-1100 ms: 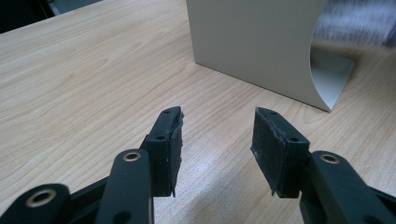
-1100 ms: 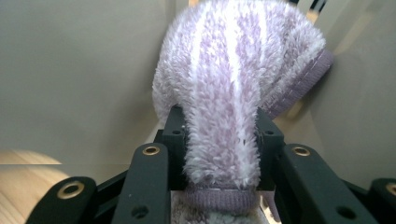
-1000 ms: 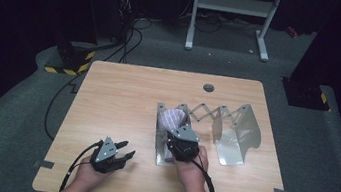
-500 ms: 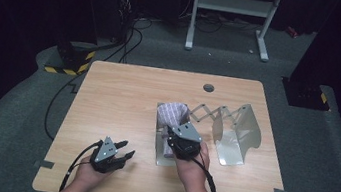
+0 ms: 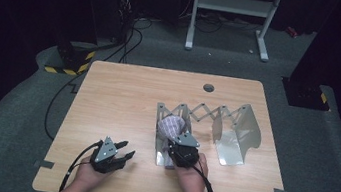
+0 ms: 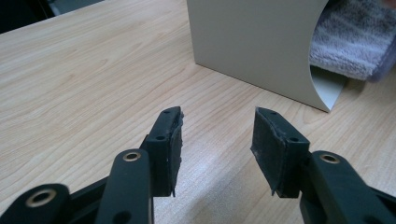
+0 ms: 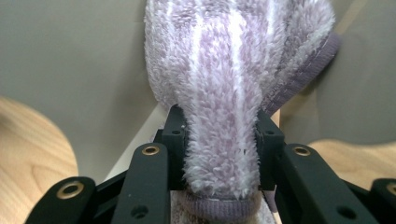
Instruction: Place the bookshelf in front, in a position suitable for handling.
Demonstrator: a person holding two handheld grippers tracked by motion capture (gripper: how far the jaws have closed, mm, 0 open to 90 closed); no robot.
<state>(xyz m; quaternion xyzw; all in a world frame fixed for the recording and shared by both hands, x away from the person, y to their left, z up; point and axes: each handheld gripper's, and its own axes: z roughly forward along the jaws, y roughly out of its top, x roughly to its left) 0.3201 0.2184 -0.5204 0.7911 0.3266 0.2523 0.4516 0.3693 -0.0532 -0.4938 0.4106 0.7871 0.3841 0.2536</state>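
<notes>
Left gripper (image 5: 122, 154) is held apart and empty near the table's (image 5: 123, 94) front edge. Right gripper (image 7: 219, 140) is clamped on the folded towel (image 7: 233, 84), set in the expanding rack's (image 5: 234, 130) left slot, mid-table. Towel judged soft, light, squashy; best pinched across its thick folded end.

The left gripper (image 6: 217, 140) hangs just over the wooden worktop (image 6: 84, 79). Its two black fingers (image 6: 168, 144) stand apart, with nothing between them. Farther off stands a grey metal wall (image 6: 252, 42) of a rack, resting on the worktop. To the far right, behind the wall's curved edge, lies a fluffy purple towel (image 6: 350, 42).
</notes>
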